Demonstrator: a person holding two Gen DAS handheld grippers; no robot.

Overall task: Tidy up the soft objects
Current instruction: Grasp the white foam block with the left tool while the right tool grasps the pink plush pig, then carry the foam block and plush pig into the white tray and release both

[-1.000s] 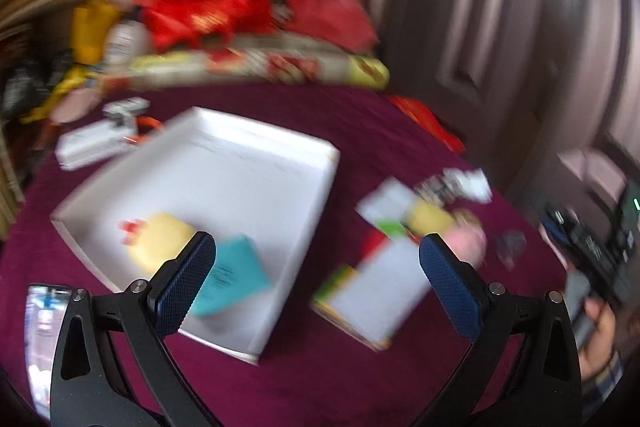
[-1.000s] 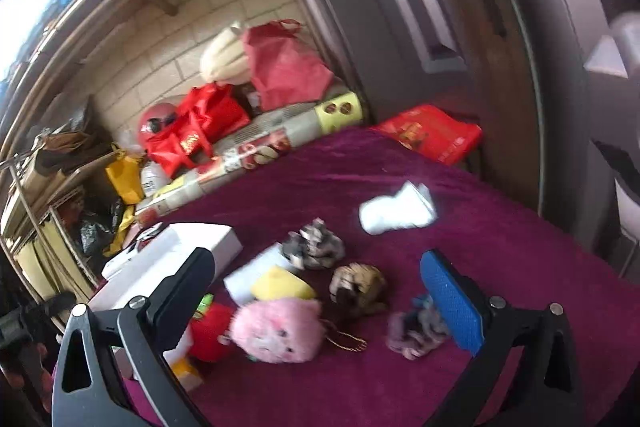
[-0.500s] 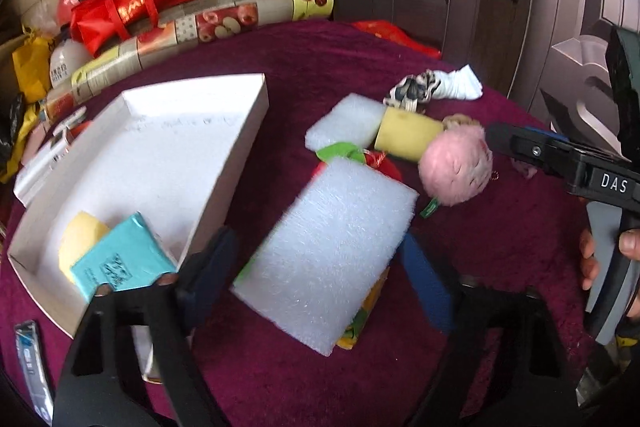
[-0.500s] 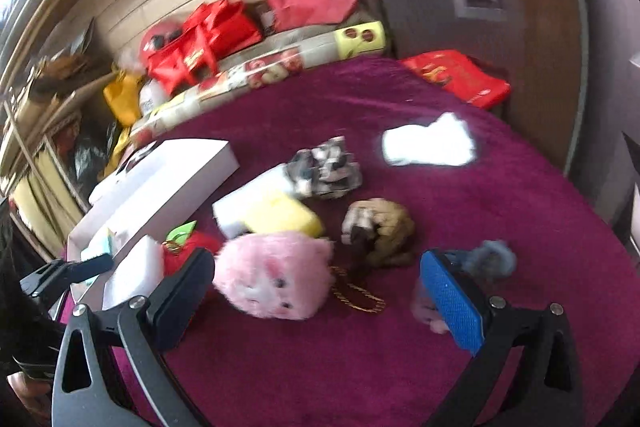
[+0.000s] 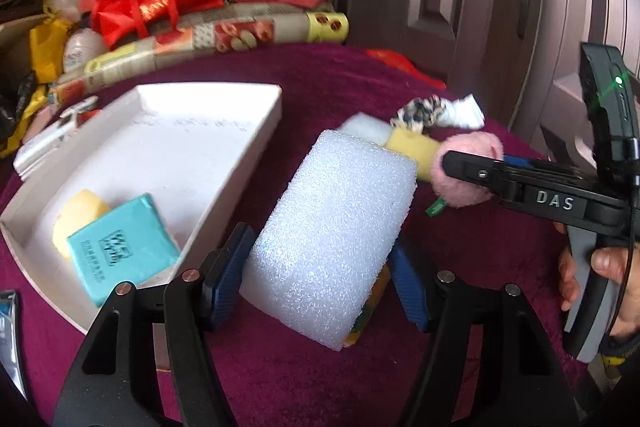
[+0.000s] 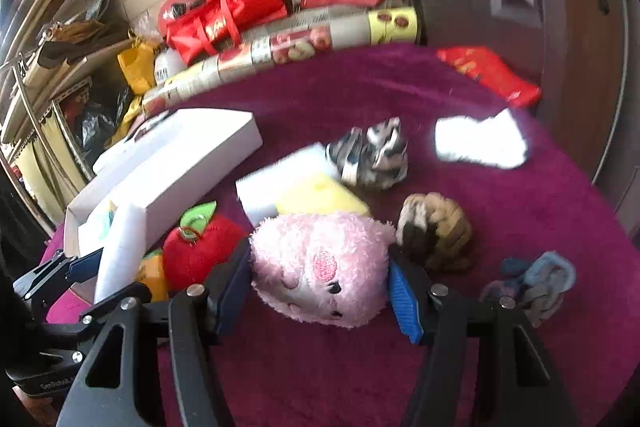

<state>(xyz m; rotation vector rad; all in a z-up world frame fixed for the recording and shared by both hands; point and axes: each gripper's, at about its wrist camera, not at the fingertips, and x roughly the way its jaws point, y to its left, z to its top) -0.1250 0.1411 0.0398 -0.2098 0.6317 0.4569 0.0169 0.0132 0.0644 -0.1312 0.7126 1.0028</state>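
Note:
My left gripper is closing on a white foam block. Both blue pads press its sides and it bows upward, just right of the white tray. My right gripper is closing on a pink plush toy, and its pads touch both flanks. In the tray lie a teal packet and a yellow sponge. A red plush apple sits left of the pink toy. A person's hand holds the right tool.
On the purple cloth behind the plush lie a yellow sponge, a white sponge, a striped cloth, a white cloth, a brown bundle and a blue-grey bundle. A rolled mat and red bags line the far edge.
Both grippers went from wide open to squeezing. The left one came down over the foam block, which now arches. The right one moved in around the pink plush.

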